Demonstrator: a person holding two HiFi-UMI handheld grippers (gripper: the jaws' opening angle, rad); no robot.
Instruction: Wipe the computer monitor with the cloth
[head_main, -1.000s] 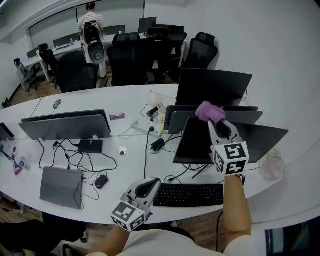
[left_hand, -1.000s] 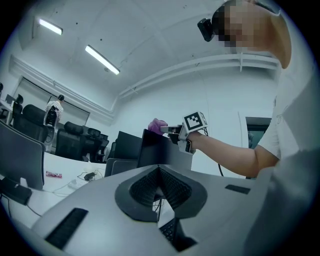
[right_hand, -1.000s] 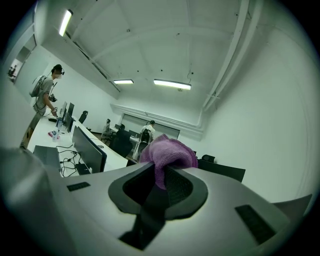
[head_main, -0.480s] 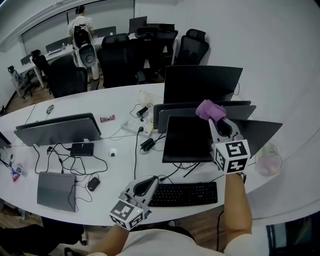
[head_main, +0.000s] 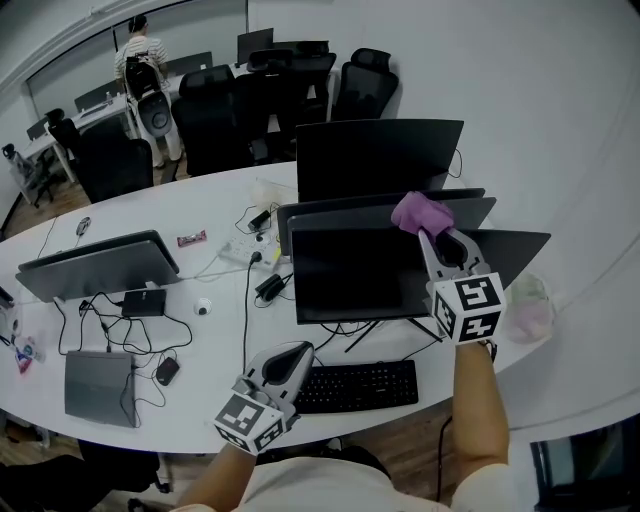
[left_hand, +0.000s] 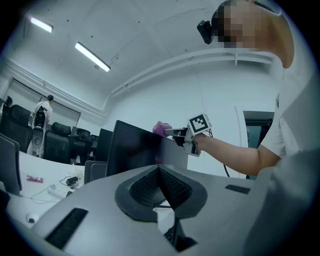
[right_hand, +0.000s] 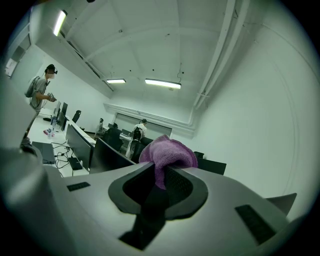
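Observation:
A dark monitor (head_main: 355, 272) stands on the white desk before me, also seen from the left gripper view as a black screen (left_hand: 132, 148). My right gripper (head_main: 432, 232) is shut on a purple cloth (head_main: 420, 213), held at the monitor's upper right corner. The cloth (right_hand: 167, 153) bulges out of the jaws in the right gripper view, and shows small (left_hand: 161, 128) in the left gripper view. My left gripper (head_main: 291, 356) hangs low by the desk's front edge, left of the keyboard (head_main: 355, 386), jaws shut with nothing between them.
More monitors (head_main: 378, 155) stand behind the front one. A power strip (head_main: 243, 252), cables, a laptop (head_main: 97, 382), a mouse (head_main: 167, 371) and another screen (head_main: 97, 265) lie on the left. A plastic bag (head_main: 528, 309) sits at the right. Office chairs (head_main: 215, 105) and a person (head_main: 141, 55) are behind.
My head view has shifted, so the desk and monitors slid left in frame. The right gripper with the cloth stays at the monitor's top right edge. The left gripper barely moved.

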